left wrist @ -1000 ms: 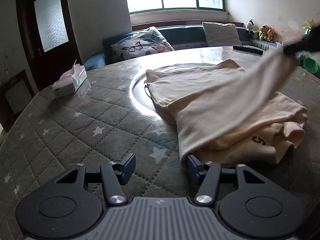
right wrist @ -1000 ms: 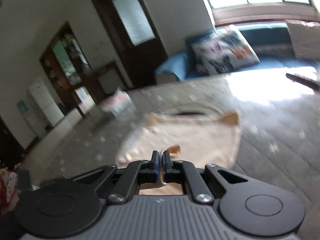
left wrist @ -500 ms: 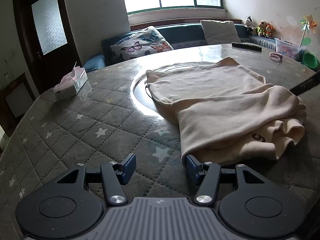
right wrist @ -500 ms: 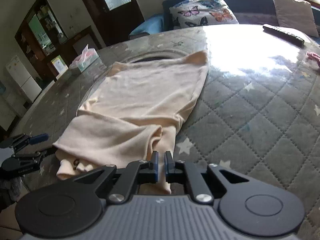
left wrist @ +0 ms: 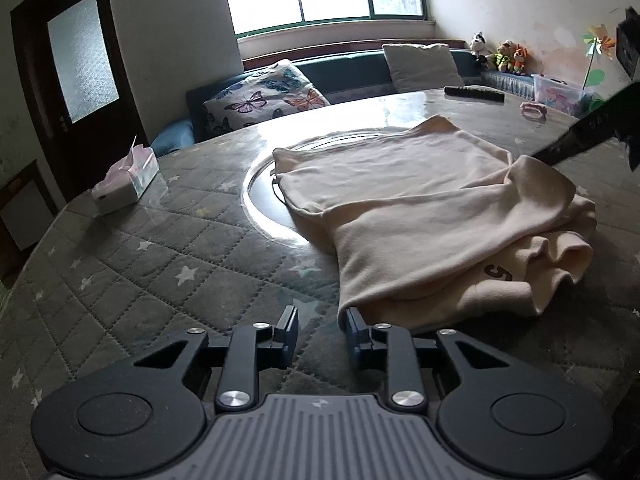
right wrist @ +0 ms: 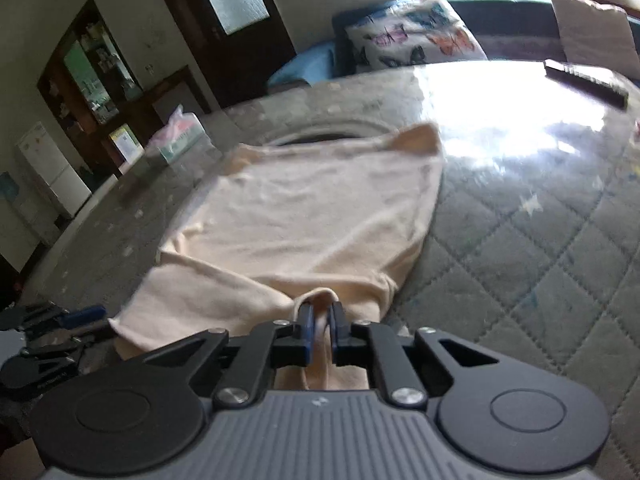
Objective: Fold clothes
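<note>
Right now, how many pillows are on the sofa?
2: a butterfly pillow at the sofa's left end, and a plain cream pillow further right under the window. The table may hide others.

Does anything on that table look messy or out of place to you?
Only the cream garment: its near end is bunched into uneven folds, and one edge is pinched in the right tongs. The left tongs sit open beside it. Nothing looks spilled or damaged.

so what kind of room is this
Most likely a home living or dining room: a cushioned window bench with a butterfly pillow, a quilt-covered round table holding a cream garment, and a tissue box.
</note>
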`<state>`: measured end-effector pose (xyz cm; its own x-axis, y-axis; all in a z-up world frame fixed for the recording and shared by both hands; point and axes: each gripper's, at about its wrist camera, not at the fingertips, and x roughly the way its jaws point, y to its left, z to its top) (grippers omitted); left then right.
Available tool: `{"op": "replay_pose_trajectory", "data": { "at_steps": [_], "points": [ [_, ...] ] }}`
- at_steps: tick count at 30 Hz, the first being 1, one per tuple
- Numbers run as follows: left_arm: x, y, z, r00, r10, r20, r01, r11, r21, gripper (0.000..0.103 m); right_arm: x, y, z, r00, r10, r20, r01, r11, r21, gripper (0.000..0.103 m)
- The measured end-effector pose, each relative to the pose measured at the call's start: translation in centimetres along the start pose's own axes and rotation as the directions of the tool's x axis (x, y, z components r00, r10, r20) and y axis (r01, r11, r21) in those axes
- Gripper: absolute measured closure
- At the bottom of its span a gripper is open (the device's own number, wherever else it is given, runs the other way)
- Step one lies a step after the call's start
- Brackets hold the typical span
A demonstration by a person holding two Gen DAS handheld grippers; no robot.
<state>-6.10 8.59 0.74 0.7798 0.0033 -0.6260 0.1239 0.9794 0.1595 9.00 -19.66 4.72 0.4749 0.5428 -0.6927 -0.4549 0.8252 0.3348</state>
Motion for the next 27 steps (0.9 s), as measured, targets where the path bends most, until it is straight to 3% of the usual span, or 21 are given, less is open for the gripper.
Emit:
{"op": "replay_pose_trajectory", "data": {
  "at_steps": [5,9,13,18,22,27],
  "points": [
    [-0.4,0.4,0.0,1.000,-0.001,-0.005,0.001,1.000,0.001,0.077,-1.0,-0.3,0.4,0.999,-0.034,0.023,0.033,0.999,0.018,0.092],
    [-0.7,0.8,0.1,1.000,-0.001,-0.009,0.001,1.000,0.001,0.077,-1.1,-1.2,0.4,1.000,0.011,0.027,-0.012,0.997,0.071,0.085],
    [-1.6,1.6,0.6,1.000,0.017,0.007,-0.017,1.000,-0.008,0.077,-0.4,-1.0,0.2,1.000,0.014,0.016,-0.015,0.998,0.068,0.085],
    [-1.4,1.7,2.5,0.999,0.017,0.045,-0.017,1.000,-0.010,0.077,0.6,-0.7,0.0,1.000,0.004,0.005,-0.004,0.998,0.061,0.100],
    [-0.2,0.6,4.2,0.997,-0.014,0.075,0.014,1.000,0.009,0.077,-0.8,0.1,0.1,0.998,-0.002,0.061,0.000,1.000,0.021,0.100],
    [2.4,-1.6,5.9,0.995,-0.066,0.078,0.063,0.997,0.040,0.077,-0.4,-0.3,0.0,0.998,-0.003,0.055,0.002,1.000,0.018,0.099]
  ]
}}
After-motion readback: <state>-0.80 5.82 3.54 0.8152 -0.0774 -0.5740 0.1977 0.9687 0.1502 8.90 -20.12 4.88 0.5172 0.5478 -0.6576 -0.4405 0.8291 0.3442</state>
